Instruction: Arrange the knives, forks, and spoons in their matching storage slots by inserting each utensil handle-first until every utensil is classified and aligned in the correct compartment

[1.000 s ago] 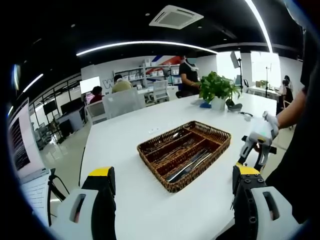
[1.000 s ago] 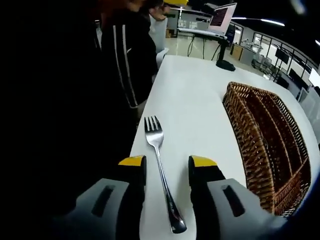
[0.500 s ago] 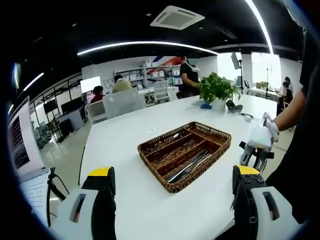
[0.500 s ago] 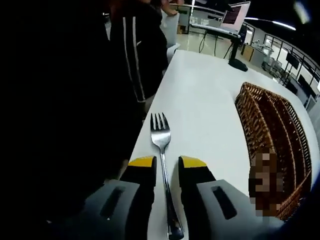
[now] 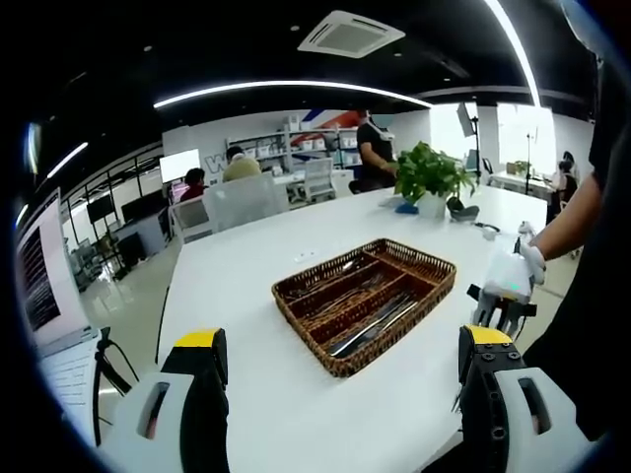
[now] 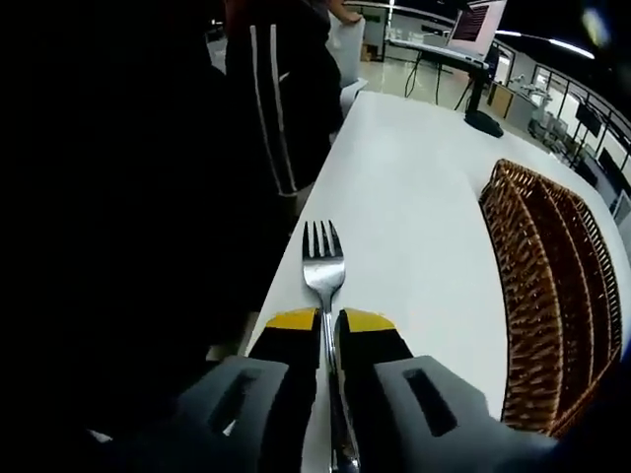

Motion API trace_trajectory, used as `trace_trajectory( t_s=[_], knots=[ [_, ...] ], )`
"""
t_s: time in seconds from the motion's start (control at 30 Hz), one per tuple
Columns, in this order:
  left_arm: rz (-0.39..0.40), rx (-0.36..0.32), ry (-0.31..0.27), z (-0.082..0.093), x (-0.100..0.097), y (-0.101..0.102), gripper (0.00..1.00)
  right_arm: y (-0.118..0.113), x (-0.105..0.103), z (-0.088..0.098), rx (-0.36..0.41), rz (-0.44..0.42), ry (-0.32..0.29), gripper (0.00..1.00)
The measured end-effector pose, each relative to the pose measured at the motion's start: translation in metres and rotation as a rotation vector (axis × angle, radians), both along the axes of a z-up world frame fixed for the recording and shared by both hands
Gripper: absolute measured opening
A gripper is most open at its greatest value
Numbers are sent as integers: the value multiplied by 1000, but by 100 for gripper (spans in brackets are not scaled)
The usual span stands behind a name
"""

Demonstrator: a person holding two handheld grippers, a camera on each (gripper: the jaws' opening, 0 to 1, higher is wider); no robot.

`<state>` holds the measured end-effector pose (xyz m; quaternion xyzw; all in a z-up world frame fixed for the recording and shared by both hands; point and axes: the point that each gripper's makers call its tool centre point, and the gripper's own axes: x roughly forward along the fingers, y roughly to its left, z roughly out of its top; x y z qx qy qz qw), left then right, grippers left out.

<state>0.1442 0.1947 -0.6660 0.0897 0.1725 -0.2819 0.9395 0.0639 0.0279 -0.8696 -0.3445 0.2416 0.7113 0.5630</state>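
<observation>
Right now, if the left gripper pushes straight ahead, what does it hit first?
Probably the wicker basket: its near corner lies ahead between the open left gripper jaws, across bare table. Depth is unclear.

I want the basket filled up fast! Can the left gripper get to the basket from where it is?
Probably yes. The left gripper is open and points straight at the wicker basket, with bare white table between them and nothing in the way.

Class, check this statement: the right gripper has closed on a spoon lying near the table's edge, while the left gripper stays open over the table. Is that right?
Not quite. The utensil between the right gripper's jaws is a fork, not a spoon; its tines show clearly in the right gripper view. It does lie near the edge of the table, and the left gripper is open.
</observation>
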Motion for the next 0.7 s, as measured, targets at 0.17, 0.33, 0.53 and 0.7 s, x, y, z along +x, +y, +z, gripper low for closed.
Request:
trace_trajectory(
  t_s=[0.17,0.33,0.53,0.7],
  knots=[
    [-2,1,-2,0,0,1,99,1,3,0,-28,-13,-1,2],
    [-7,-2,-6,1,0,0,99,-4,13,0,-60,-33,-40,1],
    [-9,-2,-8,2,1,0,99,-6,17,6,-58,-67,-39,1],
    [-11,-3,-9,2,2,0,99,-9,21,11,-56,-112,-21,1]
  ],
)
